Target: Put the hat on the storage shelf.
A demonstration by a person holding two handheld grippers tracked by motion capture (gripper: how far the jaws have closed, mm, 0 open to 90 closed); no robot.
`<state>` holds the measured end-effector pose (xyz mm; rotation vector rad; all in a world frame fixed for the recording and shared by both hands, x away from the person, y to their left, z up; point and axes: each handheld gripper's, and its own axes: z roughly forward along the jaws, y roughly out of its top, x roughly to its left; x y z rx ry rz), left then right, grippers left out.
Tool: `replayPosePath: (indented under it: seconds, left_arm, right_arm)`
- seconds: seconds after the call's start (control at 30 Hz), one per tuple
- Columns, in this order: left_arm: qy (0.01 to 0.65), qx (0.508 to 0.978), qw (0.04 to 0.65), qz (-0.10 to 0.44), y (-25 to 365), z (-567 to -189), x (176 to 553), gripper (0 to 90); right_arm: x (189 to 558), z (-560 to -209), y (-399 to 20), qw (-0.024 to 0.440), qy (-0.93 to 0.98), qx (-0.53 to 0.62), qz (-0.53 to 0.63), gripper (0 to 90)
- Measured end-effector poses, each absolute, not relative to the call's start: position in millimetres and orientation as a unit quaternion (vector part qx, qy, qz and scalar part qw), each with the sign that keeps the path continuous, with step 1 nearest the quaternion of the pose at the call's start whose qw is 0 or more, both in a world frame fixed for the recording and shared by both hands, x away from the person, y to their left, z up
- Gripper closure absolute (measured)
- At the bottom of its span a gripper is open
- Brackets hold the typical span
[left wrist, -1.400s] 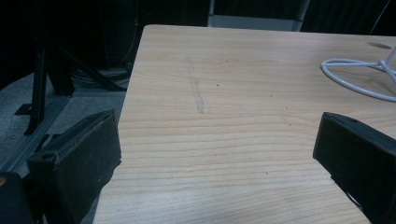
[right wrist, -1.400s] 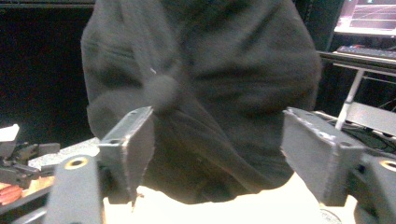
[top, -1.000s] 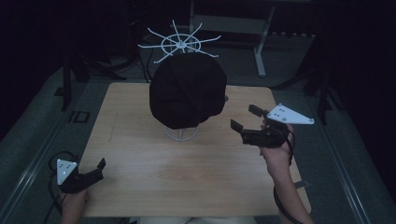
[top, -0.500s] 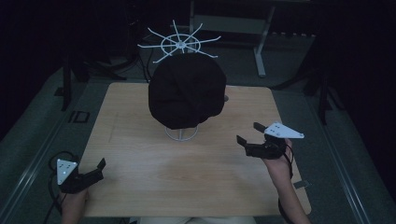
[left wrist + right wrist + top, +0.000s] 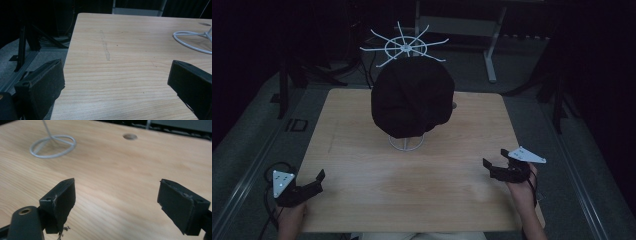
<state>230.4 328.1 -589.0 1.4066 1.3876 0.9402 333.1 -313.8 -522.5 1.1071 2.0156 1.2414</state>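
Note:
A black hat (image 5: 413, 97) hangs on a white wire stand (image 5: 404, 46) at the middle of the wooden table (image 5: 362, 165). The stand's ring base (image 5: 406, 144) rests on the tabletop, and the same ring base (image 5: 192, 41) lies ahead to the right in the left gripper view. My left gripper (image 5: 314, 182) sits at the front left corner, open and empty, its jaws (image 5: 117, 82) wide apart over bare wood. My right gripper (image 5: 494, 157) hovers near the front right edge, open with nothing between its jaws (image 5: 117, 197). The ring base (image 5: 52, 146) lies far ahead to its left.
A small round hole (image 5: 130, 136) is in the tabletop behind the stand. Dark metal frame legs (image 5: 23, 45) stand on the grey floor off the table's left edge. A pale rack (image 5: 492, 45) stands beyond the far edge.
My right gripper has drawn back from beside the hat toward the front right edge of the table, still open. The left gripper and the hat have not moved.

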Motion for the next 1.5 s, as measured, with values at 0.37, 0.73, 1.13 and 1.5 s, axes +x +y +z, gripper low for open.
replayPosePath:
  seconds: [0.37,0.73,1.13,1.5]
  left_arm:
    - [0.563,0.571,0.459,0.381,328.2,-589.0,230.4,1.5]
    - [0.563,0.571,0.46,0.381,328.2,-589.0,230.4,1.5]
    - [0.563,0.571,0.46,0.382,328.1,-589.0,230.4,1.5]
    - [0.562,0.572,0.46,0.381,328.3,-589.1,230.4,1.5]
  right_arm:
    - [325.1,-549.9,-343.4,0.284,0.733,0.455,0.419,14.6]
    - [319.1,-563.3,-366.3,0.315,0.705,0.502,0.389,14.2]
    - [316.0,-568.2,-387.6,0.346,0.667,0.553,0.361,14.5]
    - [317.7,-570.3,-392.3,0.348,0.658,0.56,0.364,14.5]
